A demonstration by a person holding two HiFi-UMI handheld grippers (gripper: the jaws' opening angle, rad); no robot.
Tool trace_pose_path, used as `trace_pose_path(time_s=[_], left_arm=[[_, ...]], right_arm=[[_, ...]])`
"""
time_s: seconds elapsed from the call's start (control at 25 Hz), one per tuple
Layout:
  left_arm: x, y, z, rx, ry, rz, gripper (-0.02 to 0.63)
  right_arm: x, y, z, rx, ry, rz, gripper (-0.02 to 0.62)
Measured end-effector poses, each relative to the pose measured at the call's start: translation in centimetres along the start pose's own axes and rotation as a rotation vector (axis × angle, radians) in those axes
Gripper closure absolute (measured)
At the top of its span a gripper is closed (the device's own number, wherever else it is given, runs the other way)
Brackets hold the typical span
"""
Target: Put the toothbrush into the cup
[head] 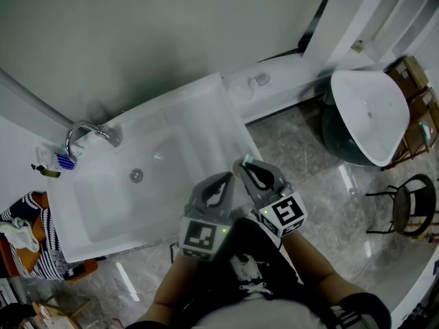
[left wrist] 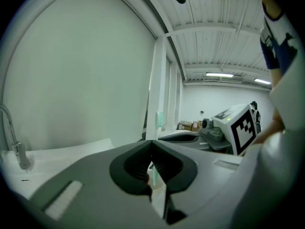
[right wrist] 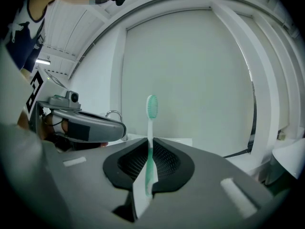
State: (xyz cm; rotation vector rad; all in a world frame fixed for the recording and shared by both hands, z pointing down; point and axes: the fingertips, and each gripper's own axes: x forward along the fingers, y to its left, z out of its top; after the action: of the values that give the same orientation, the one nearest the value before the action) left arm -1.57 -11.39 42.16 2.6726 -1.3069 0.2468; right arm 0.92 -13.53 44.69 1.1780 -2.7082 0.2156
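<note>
Closest in, the right gripper (right wrist: 151, 140) is clamped on the toothbrush (right wrist: 151, 107). The brush stands upright between the jaw tips, with its green bristle head above them and its handle running down into the hollow behind. Just beside it, the left gripper (left wrist: 152, 143) has its jaw tips pressed together. A thin green sliver shows in the gap below them; I take it for the brush handle seen beyond, not something gripped, though I cannot be sure. Both tools are held up close to the person's body, at the near edge of the sink (head: 103, 211). Farther off, the faucet (head: 86, 132) stands at the basin's back left corner with a small blue item (head: 65, 160) beside it. A small pale object (head: 259, 81) sits on the ledge to the right. Neither is clear enough to call a cup, and no cup can be made out elsewhere. The brush seems to be lifted and in carry, not yet placed. The next move calls for finding the cup, bringing the brush over its mouth handle-down, lowering it in, and only then letting the jaws part.
</note>
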Motion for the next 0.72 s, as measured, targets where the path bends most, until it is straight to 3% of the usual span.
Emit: trace_pose_path(time_s=[0.72], left_arm=[[0.4,0.3,-0.3,-0.005,0.019,-0.007,0.606]], right_arm=[[1.2,-0.4,-1.8,-0.009,0.018,0.015,0.565]])
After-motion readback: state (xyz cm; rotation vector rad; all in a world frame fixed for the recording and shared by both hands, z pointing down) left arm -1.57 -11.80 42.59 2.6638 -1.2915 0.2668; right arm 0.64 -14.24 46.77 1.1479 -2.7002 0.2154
